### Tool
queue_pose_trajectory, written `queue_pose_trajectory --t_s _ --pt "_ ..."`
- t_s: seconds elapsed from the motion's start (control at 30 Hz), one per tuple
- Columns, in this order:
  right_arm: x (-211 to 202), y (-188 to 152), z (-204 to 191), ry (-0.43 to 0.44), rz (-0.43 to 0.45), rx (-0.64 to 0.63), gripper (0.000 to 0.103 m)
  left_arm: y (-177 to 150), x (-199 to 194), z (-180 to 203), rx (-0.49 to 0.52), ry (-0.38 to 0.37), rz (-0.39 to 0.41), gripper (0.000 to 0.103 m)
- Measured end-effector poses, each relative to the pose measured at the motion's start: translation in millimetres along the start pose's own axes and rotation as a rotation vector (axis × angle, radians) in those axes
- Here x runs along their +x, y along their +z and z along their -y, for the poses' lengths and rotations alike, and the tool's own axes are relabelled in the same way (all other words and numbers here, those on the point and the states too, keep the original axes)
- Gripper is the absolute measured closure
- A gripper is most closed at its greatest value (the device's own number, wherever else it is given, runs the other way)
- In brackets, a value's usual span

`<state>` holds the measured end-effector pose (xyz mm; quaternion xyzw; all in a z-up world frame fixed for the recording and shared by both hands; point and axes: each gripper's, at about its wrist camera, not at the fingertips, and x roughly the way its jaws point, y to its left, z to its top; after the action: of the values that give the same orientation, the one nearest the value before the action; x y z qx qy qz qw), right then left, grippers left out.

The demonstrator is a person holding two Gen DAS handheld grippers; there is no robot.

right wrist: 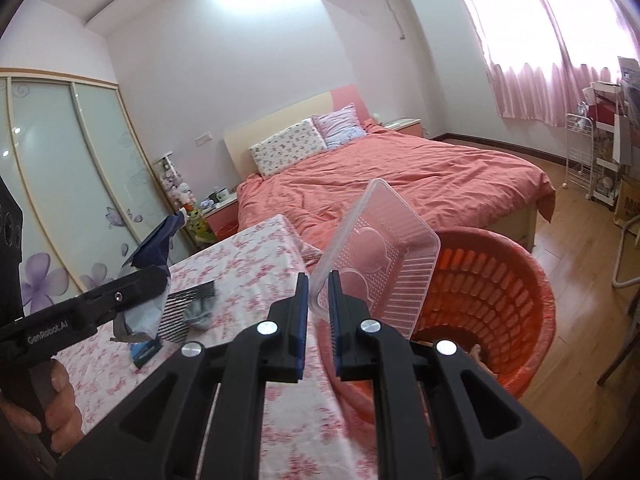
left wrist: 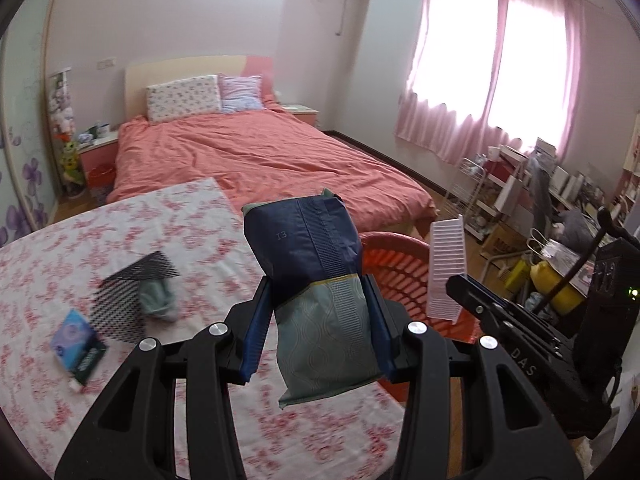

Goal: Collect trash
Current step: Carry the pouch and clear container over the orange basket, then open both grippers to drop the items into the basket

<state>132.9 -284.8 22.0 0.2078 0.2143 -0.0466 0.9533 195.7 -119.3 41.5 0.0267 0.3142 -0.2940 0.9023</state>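
Black claw arms with blue pads are filling the bottom of both views. Left claw (left wrist: 318,332) is clamped on a blue and green packet (left wrist: 316,280), with the pads pressing its two sides. That packet is pointing its long way up and away from the claw, toward the bed (left wrist: 260,156), with the dark blue end on top and the green end hanging down over the bench (left wrist: 52,256). Right claw (right wrist: 319,308) is pinched nearly together on the edge of a clear plastic tray (right wrist: 380,256). This tray is tilting up and away, with its long side running toward the bed, and it is sitting over the rim of the red basket (right wrist: 500,300). That basket is standing on the wooden floor (right wrist: 580,208), just beside the bench. A flowery pink cloth is covering the bench, and a black mesh piece (left wrist: 128,292), a small grey-green bundle (left wrist: 158,300) and a blue packet (left wrist: 74,338) are lying on it. Pink curtains (left wrist: 480,64) are glowing at the window. A hand (right wrist: 60,408) is gripping the left handle at the edge of the right view.
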Motion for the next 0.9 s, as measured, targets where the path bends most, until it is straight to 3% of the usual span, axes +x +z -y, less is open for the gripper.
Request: queue_pose_trajectory --t_s 0.4,0.7,0.8,0.9 --pt "12.4 -1.7 49.0 -0.043 -0.002 0.060 0.092 -5.1 53.0 41.6 0.043 -0.093 -0.070 0.058" --pt "32.0 4.9 77.4 -0.051 -0.006 0.096 0.089 -9.2 89.7 60.4 0.052 -0.117 -0.132 0.058" --pt "37.9 7.2 85.8 -0.038 -0.012 0.125 0.088 -12.1 99.6 63.8 0.048 -0.113 -0.157 0.053" --pt "43.0 8.0 94.7 -0.044 -0.017 0.149 0.081 -15.9 106.5 64.6 0.042 -0.104 -0.178 0.045"
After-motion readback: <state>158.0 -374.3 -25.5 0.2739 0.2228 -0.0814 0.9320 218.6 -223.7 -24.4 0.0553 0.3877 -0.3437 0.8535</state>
